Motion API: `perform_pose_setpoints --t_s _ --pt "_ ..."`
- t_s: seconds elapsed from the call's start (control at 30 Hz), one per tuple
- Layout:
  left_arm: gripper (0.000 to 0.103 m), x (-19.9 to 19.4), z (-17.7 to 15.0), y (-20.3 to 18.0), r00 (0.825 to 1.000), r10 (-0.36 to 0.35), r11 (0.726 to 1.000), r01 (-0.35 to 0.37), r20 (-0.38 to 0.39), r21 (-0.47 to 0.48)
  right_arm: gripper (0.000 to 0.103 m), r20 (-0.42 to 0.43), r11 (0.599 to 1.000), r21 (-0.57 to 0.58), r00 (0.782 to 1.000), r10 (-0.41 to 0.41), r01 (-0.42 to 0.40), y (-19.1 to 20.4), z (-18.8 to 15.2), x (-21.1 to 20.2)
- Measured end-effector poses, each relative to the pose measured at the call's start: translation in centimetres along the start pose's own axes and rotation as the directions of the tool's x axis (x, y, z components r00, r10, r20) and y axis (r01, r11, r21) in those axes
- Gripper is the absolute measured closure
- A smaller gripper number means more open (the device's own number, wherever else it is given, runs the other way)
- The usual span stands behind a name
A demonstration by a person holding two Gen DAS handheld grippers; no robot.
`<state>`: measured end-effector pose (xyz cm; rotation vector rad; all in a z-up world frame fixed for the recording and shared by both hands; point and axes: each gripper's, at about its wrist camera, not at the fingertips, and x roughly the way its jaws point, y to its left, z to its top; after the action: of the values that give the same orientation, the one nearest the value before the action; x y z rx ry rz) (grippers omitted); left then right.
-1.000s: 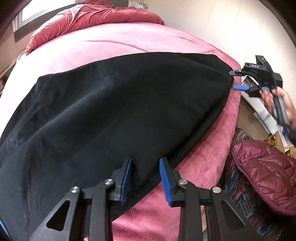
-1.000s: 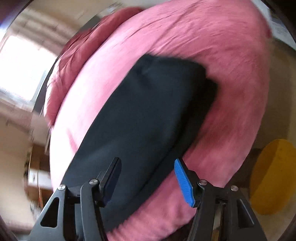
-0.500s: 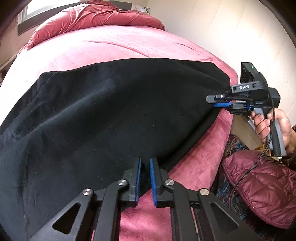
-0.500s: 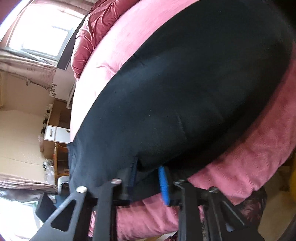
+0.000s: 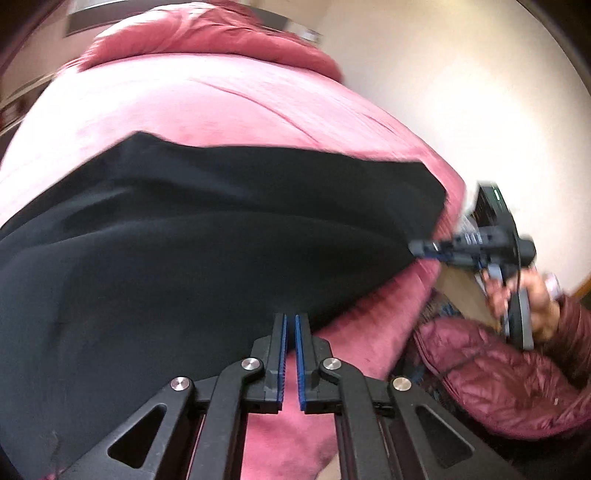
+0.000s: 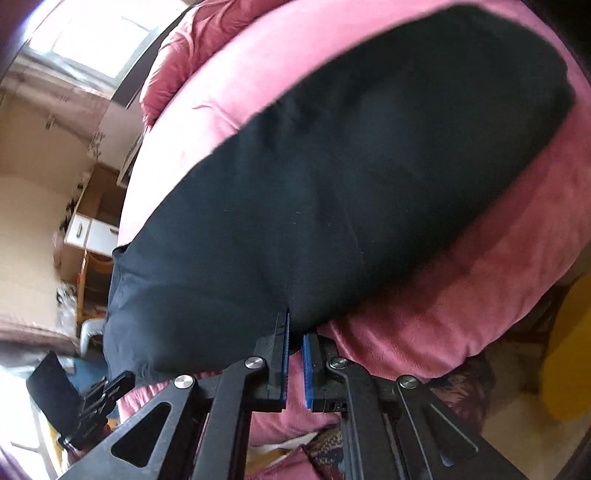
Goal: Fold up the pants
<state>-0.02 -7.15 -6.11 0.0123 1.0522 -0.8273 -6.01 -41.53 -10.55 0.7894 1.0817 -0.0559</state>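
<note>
Black pants (image 5: pixel 207 236) lie spread across a pink bedspread (image 5: pixel 207 107). They also fill the right wrist view (image 6: pixel 332 184). My left gripper (image 5: pixel 290 325) is shut on the near edge of the pants. My right gripper (image 6: pixel 294 332) is shut on the pants' edge as well, and it shows in the left wrist view (image 5: pixel 424 249) pinching the right corner, where the cloth is lifted off the bed. The left gripper shows in the right wrist view (image 6: pixel 107 391) at the lower left.
A rumpled red duvet (image 5: pixel 207 33) lies at the head of the bed. A maroon puffy jacket (image 5: pixel 498 373) lies beside the bed at the right. A white wall (image 5: pixel 461 92) runs along the far side. A drawer cabinet (image 6: pixel 88 232) and a yellow object (image 6: pixel 569 350) stand beyond the bed.
Both grippers went from open to shut on the pants' near edge. The cloth has since been lifted and pulled, and the far edge has shifted.
</note>
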Motion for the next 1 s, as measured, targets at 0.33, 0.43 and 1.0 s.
perform_pose_setpoints --t_s 0.33,0.43,1.0 --pt "0.095 -1.7 -1.5 5.7 0.968 0.23 0.964 -0.241 -0.1 -0.116 0.084 -0.017 0.959 -0.283 0.999 -0.04 0.033 5.6 -0.9 -2.4" --pt "0.094 -1.4 -2.4 5.2 0.962 0.236 0.964 -0.249 -0.136 -0.088 0.084 -0.086 0.918 -0.392 0.996 0.022 -0.054 9.8 -1.9 -0.7" --pt "0.075 -4.6 -2.0 5.4 0.969 0.247 0.948 -0.236 0.027 -0.214 0.074 -0.359 0.716 -0.664 0.932 -0.054 -0.214 20.6 -7.9 10.8"
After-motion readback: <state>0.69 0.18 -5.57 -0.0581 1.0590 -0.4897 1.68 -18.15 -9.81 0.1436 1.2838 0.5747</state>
